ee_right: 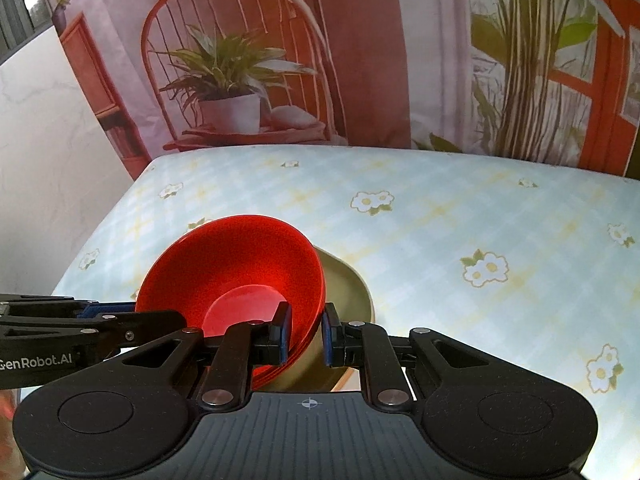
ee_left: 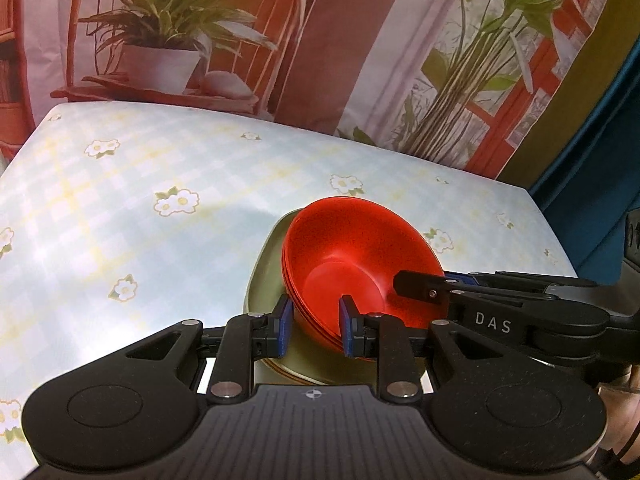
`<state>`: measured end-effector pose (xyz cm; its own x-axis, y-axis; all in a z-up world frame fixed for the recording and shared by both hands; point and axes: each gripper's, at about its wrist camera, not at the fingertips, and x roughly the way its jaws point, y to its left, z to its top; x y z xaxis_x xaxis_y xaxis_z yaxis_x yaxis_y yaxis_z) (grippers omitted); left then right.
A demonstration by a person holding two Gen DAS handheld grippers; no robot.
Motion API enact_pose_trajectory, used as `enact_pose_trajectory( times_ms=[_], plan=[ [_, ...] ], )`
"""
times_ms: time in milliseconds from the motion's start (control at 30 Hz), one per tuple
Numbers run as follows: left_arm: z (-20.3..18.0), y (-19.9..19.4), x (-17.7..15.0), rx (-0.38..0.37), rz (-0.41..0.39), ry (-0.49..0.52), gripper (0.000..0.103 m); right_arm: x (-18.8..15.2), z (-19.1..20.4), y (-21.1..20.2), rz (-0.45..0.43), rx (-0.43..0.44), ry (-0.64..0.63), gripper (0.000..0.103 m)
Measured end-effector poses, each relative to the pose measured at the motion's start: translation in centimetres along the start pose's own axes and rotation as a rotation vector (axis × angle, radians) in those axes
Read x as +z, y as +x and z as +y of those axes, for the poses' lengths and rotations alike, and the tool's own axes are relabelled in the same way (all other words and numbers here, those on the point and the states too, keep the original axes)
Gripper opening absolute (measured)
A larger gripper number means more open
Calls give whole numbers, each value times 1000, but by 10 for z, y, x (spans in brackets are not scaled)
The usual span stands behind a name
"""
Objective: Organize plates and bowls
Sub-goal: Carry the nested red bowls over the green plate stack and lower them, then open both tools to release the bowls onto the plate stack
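A stack of red bowls [ee_left: 352, 256] sits nested on olive-green plates [ee_left: 266, 276] above the table. My left gripper [ee_left: 314, 326] is shut on the left rim of the red bowls, one blue pad inside and one outside. My right gripper [ee_right: 306, 334] is shut on the right rim of the same red bowls [ee_right: 236, 272], with the olive plates [ee_right: 348, 292] just behind its outer pad. The right gripper also shows in the left wrist view [ee_left: 424, 286], and the left gripper shows in the right wrist view [ee_right: 120, 316]. The stack is tilted toward me in both views.
The table carries a pale blue checked cloth with white flowers [ee_left: 132, 208]. A printed backdrop with a red chair and potted plants [ee_right: 236, 76] hangs behind the far edge. A white wall [ee_right: 44, 152] lies left of the table.
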<state>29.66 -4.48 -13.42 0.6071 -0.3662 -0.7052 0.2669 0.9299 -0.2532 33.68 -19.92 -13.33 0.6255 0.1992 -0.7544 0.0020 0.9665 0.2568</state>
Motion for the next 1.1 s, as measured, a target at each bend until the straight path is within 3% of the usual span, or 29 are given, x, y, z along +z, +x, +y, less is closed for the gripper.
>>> enact_pose_trajectory(
  times_ms=[400, 500, 600, 633, 800, 867, 967, 1100],
  plan=[
    [0, 7, -4, 5, 2, 11, 26, -4, 4, 14, 15, -20, -25, 15],
    [-1, 3, -4, 21, -10, 18, 26, -3, 4, 12, 6, -25, -35, 19],
    [-2, -2, -3, 40, -21, 37, 30, -2, 3, 6, -13, -22, -39, 23],
    [-2, -4, -2, 48, -30, 43, 36, -2, 2, 4, -17, -23, -38, 24],
    [-7, -21, 1, 86, -73, 76, 51, -1, -2, -10, -51, -32, -33, 43],
    [-9, -28, 1, 100, -89, 88, 58, -1, -4, -16, -63, -44, -31, 45],
    [-13, -38, 1, 128, -113, 107, 67, -3, -7, -26, -85, -55, -32, 66],
    [-18, -53, 0, 183, -155, 131, 86, -6, -8, -42, -107, -58, -46, 81]
  ],
)
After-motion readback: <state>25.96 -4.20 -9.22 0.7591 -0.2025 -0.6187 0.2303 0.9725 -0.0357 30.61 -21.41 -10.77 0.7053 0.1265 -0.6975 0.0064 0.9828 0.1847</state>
